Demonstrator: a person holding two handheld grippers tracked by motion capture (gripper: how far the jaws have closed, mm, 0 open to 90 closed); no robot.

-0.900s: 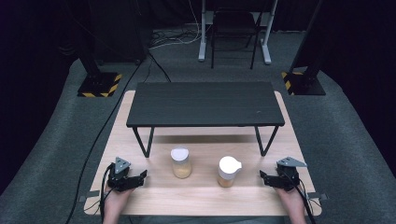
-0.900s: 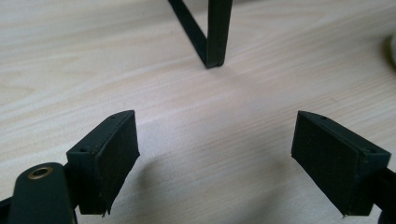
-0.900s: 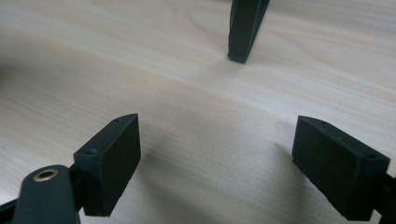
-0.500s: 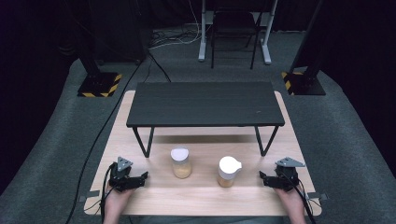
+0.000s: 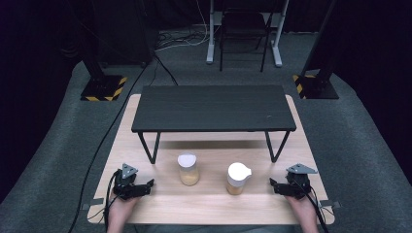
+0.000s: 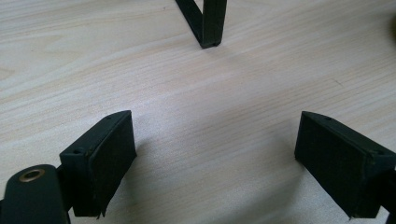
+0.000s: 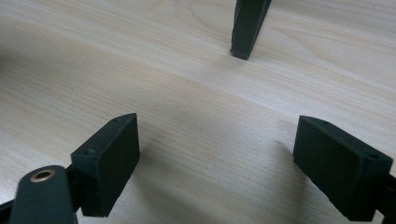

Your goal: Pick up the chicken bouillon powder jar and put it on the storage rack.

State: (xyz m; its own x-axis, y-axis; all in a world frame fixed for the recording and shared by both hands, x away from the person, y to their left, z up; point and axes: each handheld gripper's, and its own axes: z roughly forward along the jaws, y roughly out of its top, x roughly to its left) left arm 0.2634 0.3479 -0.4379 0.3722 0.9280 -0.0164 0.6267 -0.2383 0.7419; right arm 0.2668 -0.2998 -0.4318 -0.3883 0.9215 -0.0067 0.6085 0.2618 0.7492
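L tongs [image 5: 145, 185] & R tongs [image 5: 273, 184] spread, empty, near tabletop [image 5: 204, 204] front edge. Two jars betw. them: left jar [image 5: 188, 169], right jar [image 5: 238, 178]; open wood around both.

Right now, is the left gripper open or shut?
Open. In the left gripper view, the left gripper has its jaws spread wide apart with bare wooden table between them and nothing held.

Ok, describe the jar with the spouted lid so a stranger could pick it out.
On the wooden table, look in front of the low black shelf. Two white-lidded jars stand there; take the right-hand jar, nearer the right tongs. Only its lid juts out into a spout.
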